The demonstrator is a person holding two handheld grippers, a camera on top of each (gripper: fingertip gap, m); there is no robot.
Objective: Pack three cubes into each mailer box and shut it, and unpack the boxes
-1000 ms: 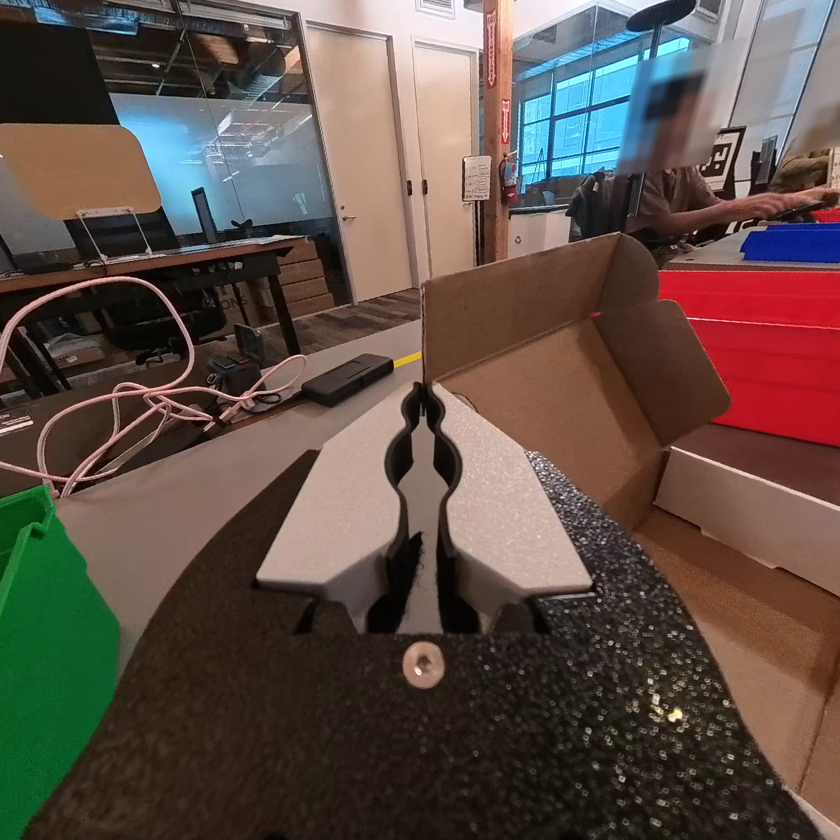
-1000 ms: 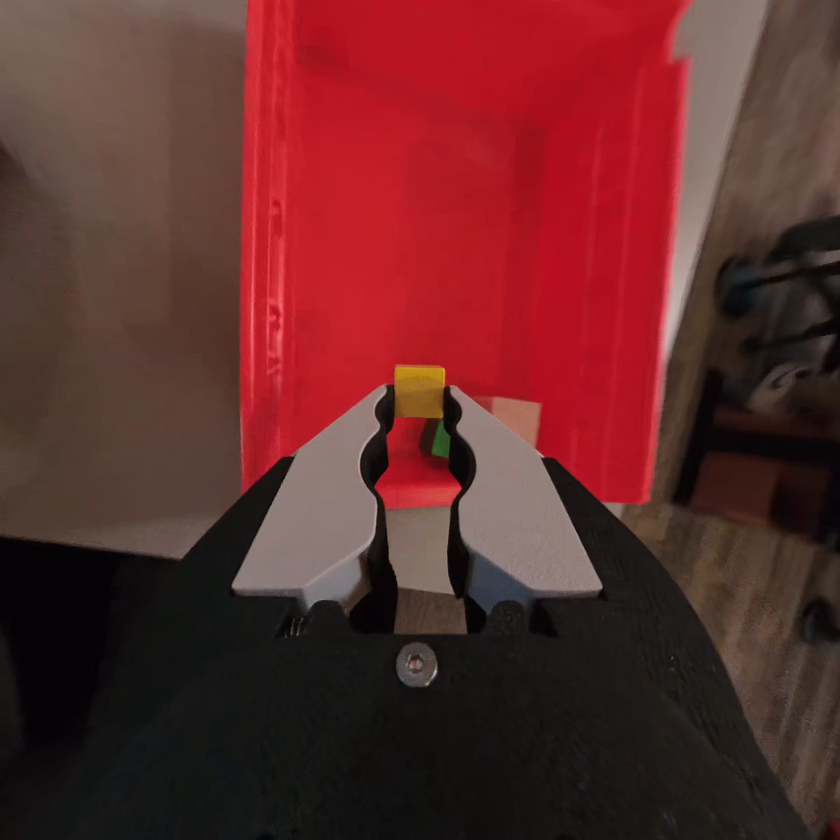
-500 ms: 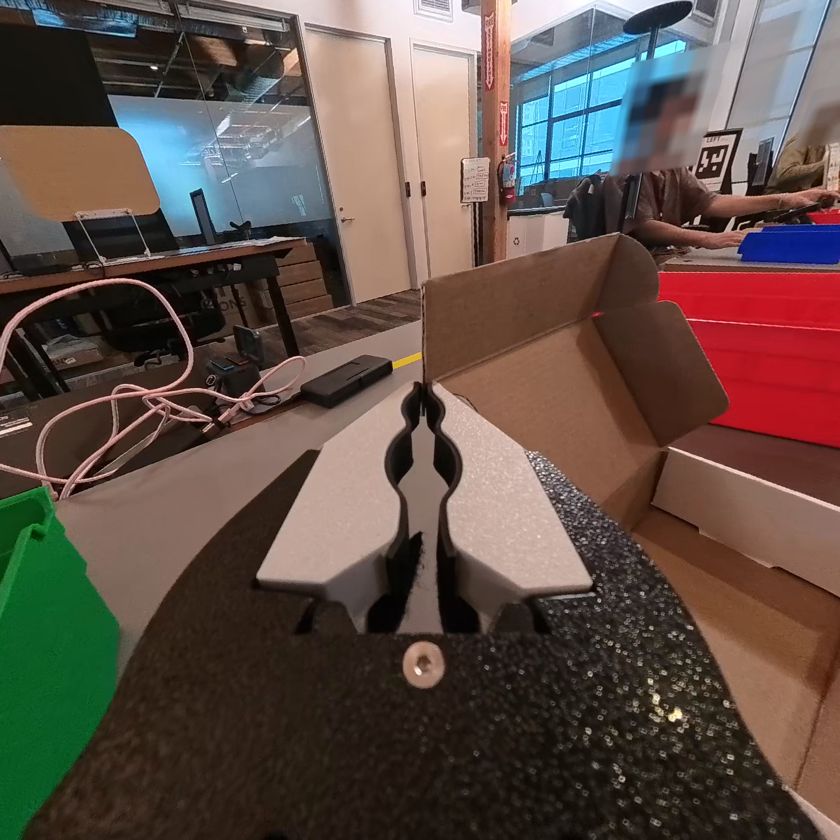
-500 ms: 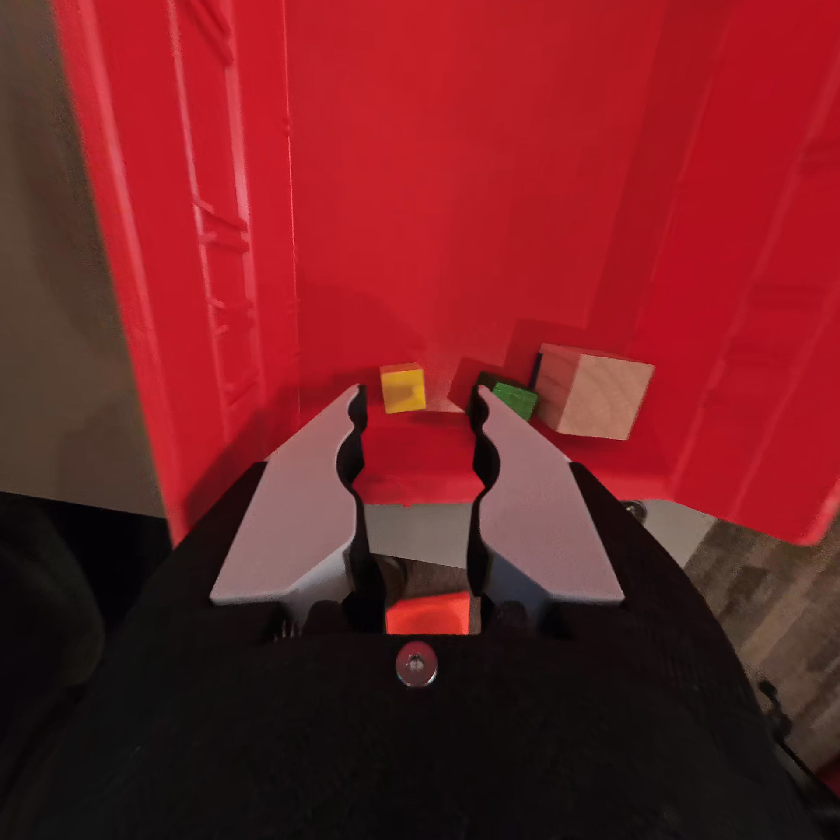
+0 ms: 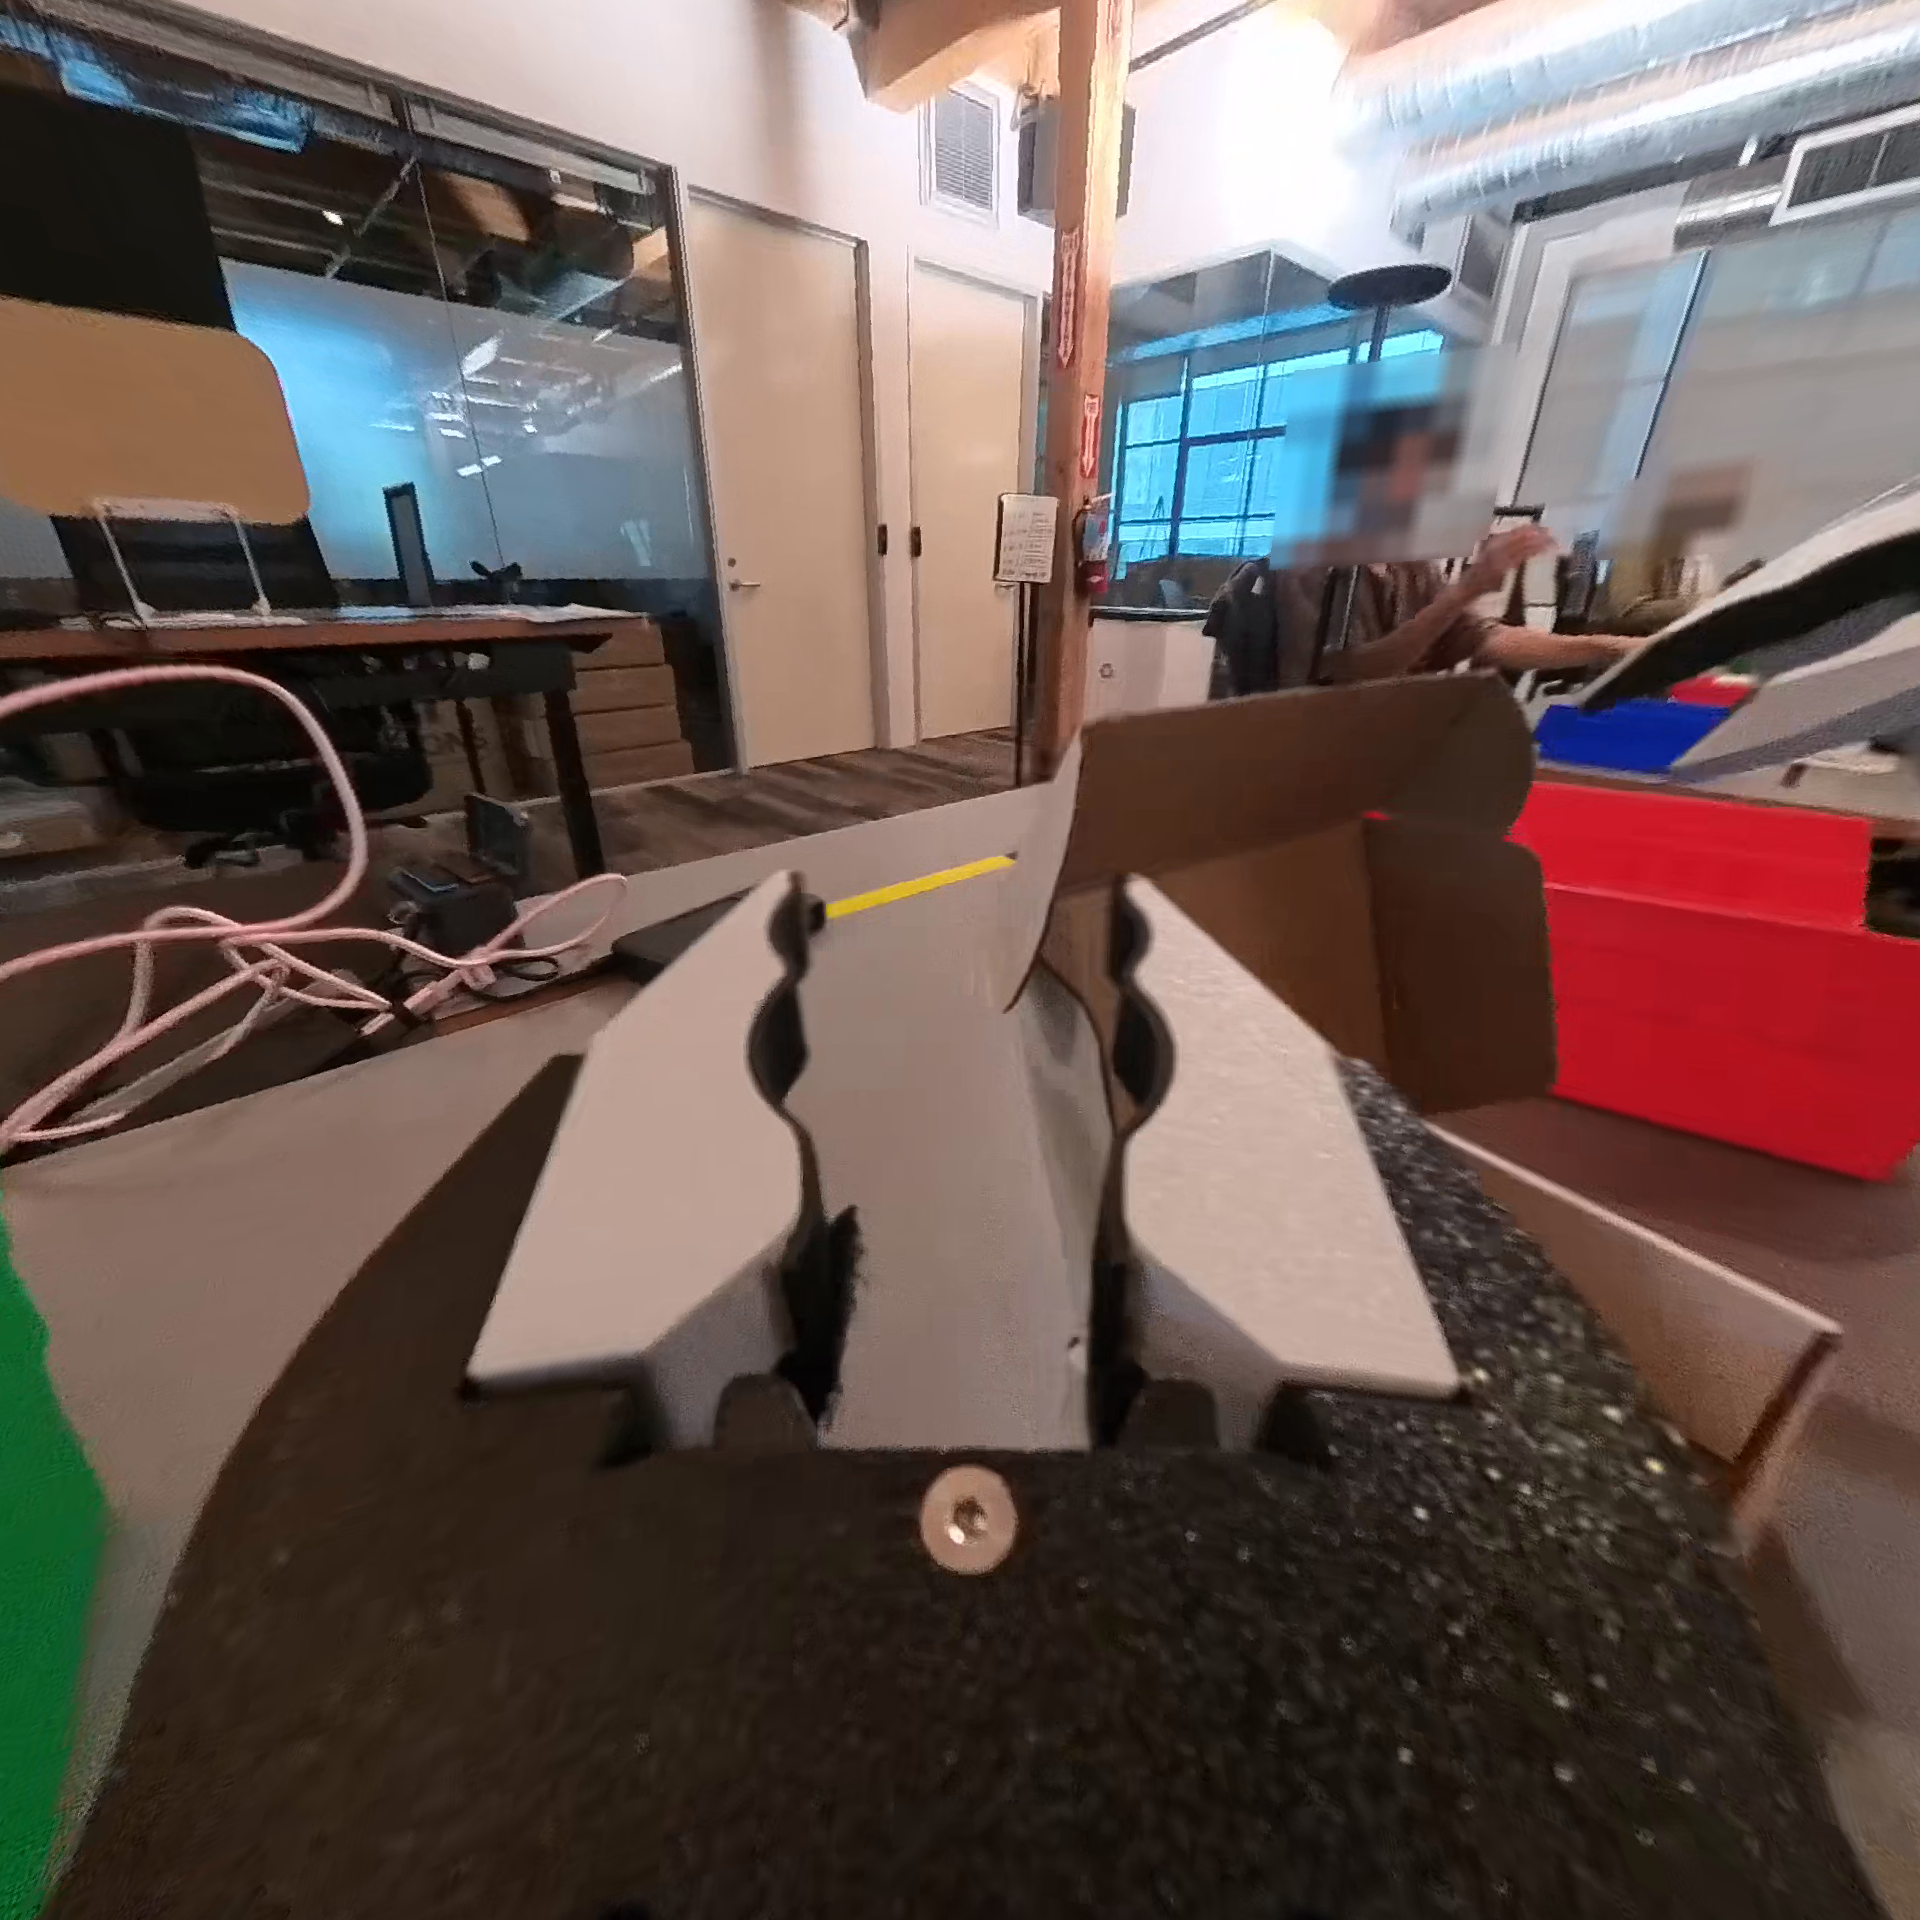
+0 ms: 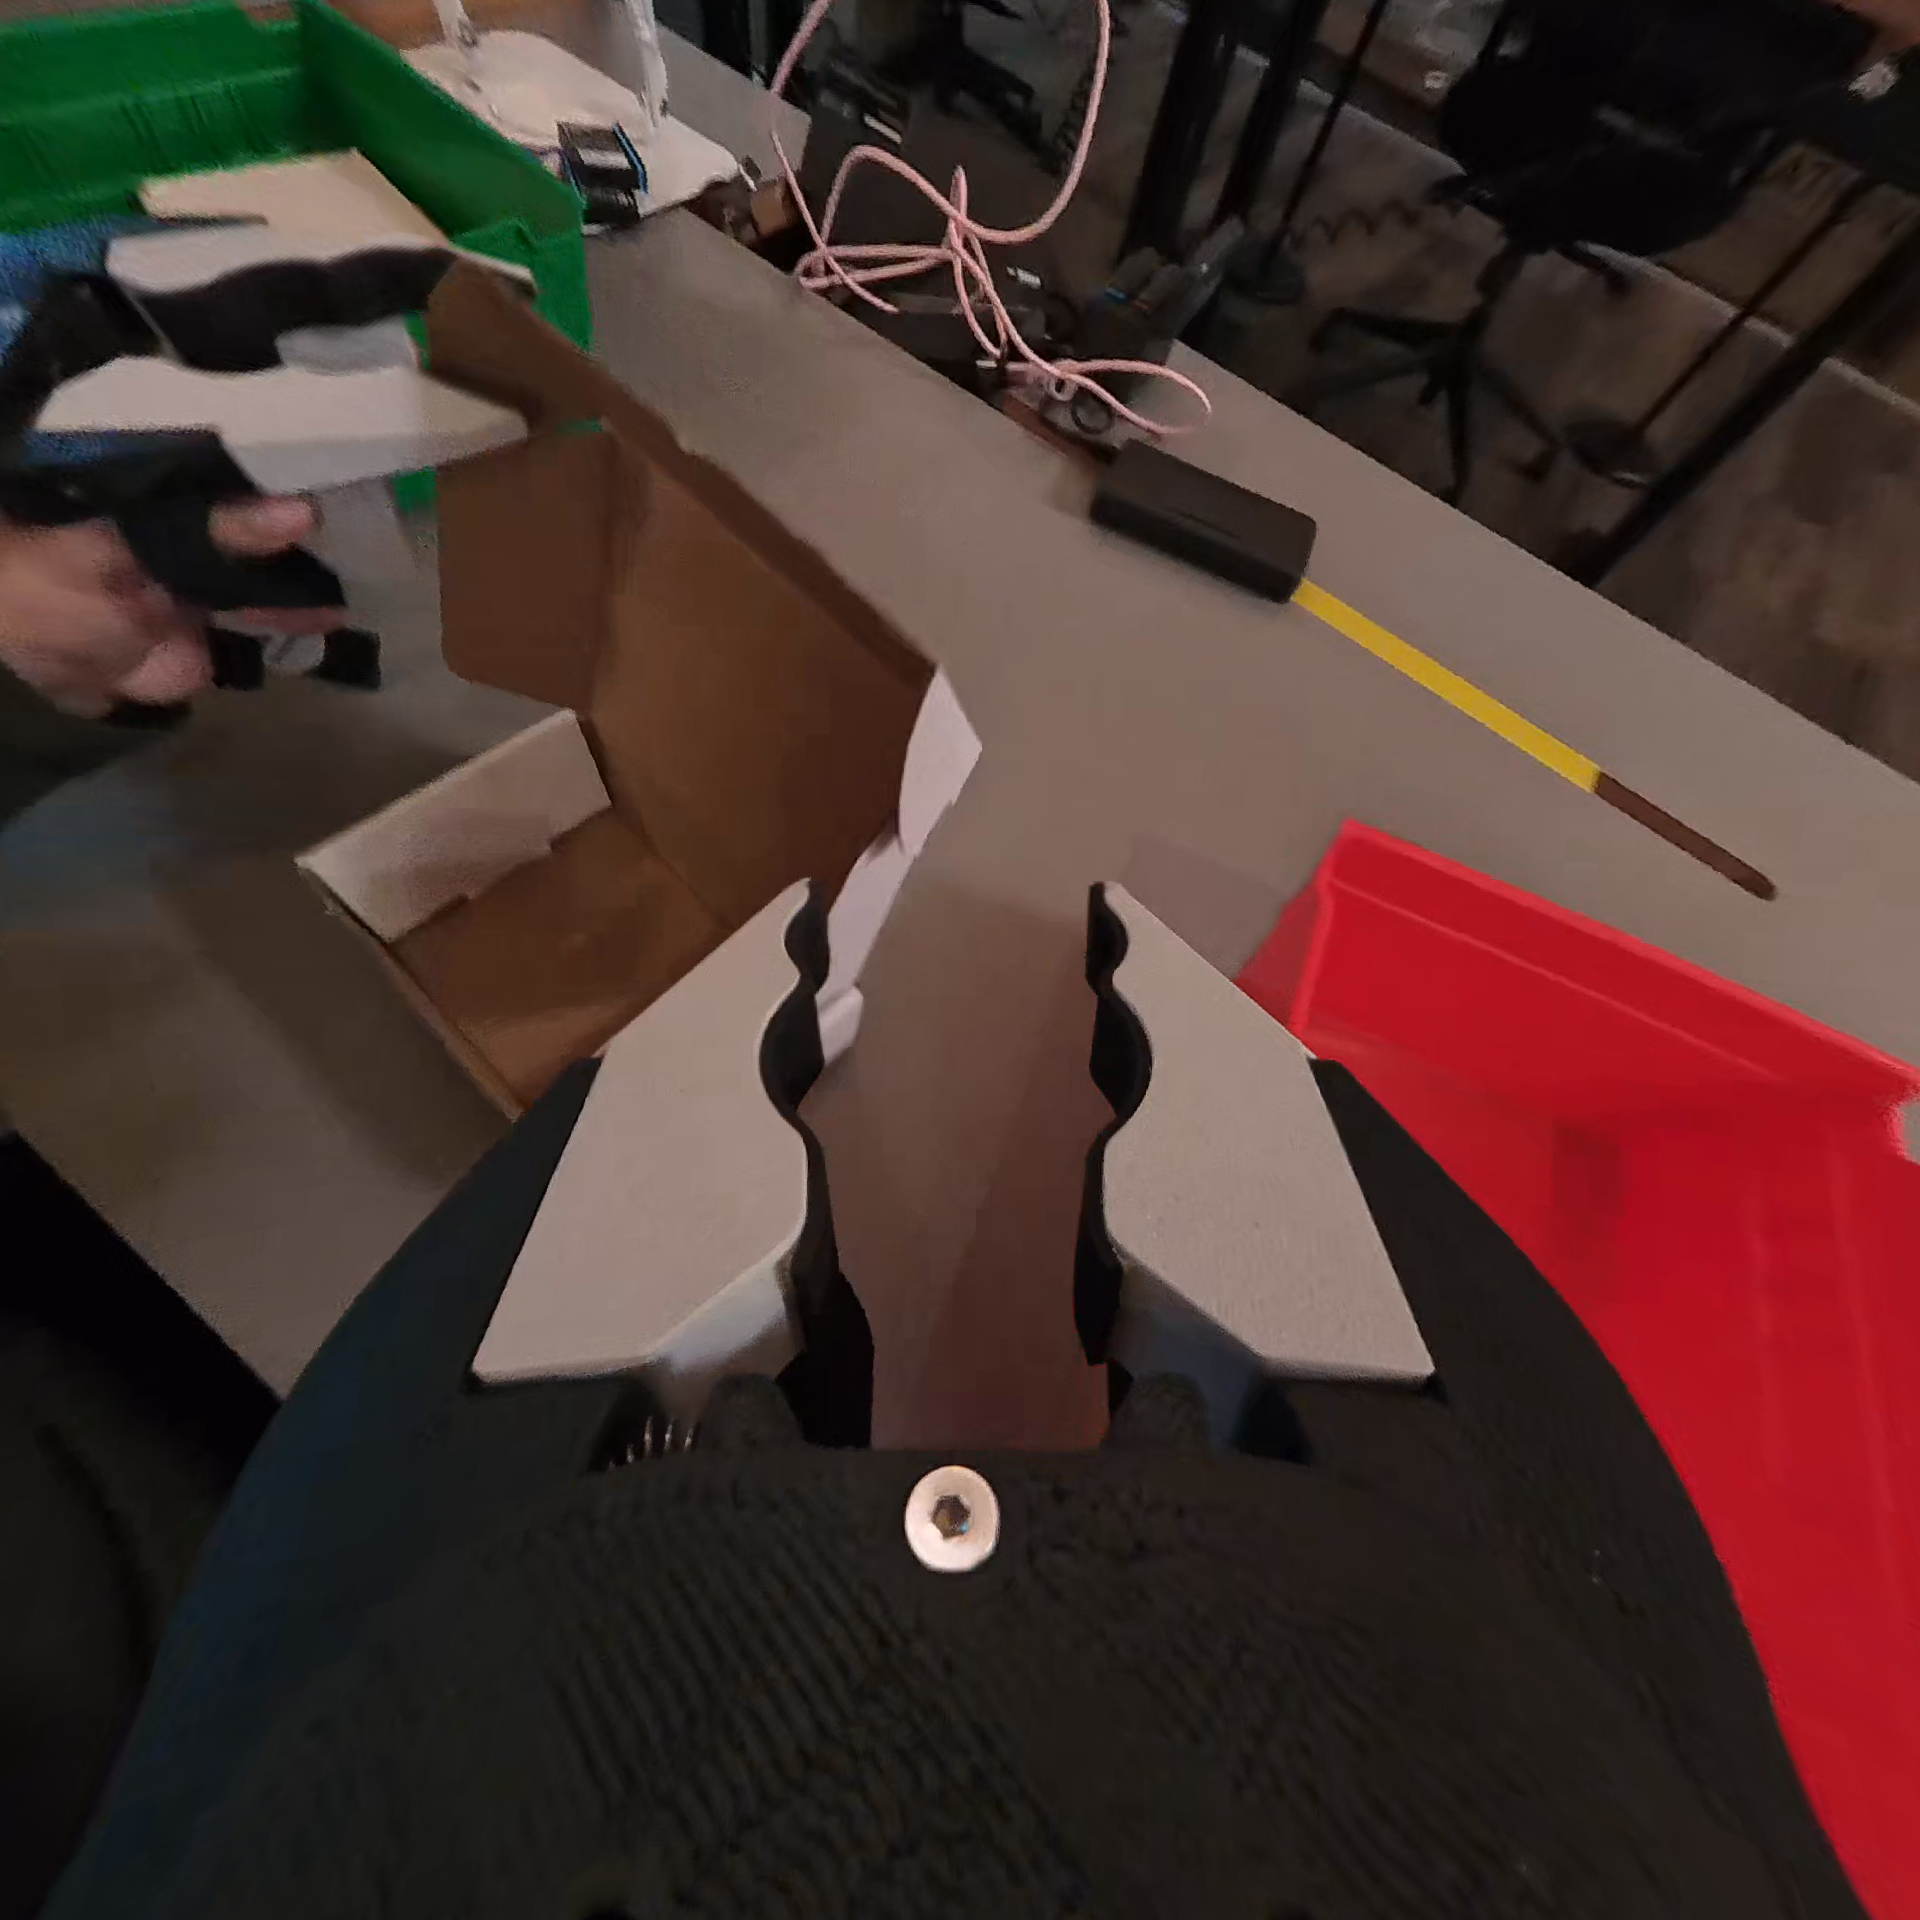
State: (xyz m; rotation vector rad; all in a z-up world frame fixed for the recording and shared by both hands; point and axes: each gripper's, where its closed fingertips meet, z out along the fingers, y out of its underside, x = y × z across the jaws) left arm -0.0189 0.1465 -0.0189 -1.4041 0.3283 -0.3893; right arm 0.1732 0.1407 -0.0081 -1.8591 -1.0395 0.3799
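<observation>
Both grippers are spread and hold nothing: the left gripper [image 5: 961, 914] beside the mailer box [image 6: 665, 831] lid, the right gripper [image 6: 951, 914] between box and red bin [image 6: 1558, 1091], probably unpacking.

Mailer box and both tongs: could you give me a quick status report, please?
Left tongs open, bare. Right tongs open, bare. Brown cardboard mailer box on the grey table, lid up, no cubes showing inside. Red plastic bin beside it.
</observation>
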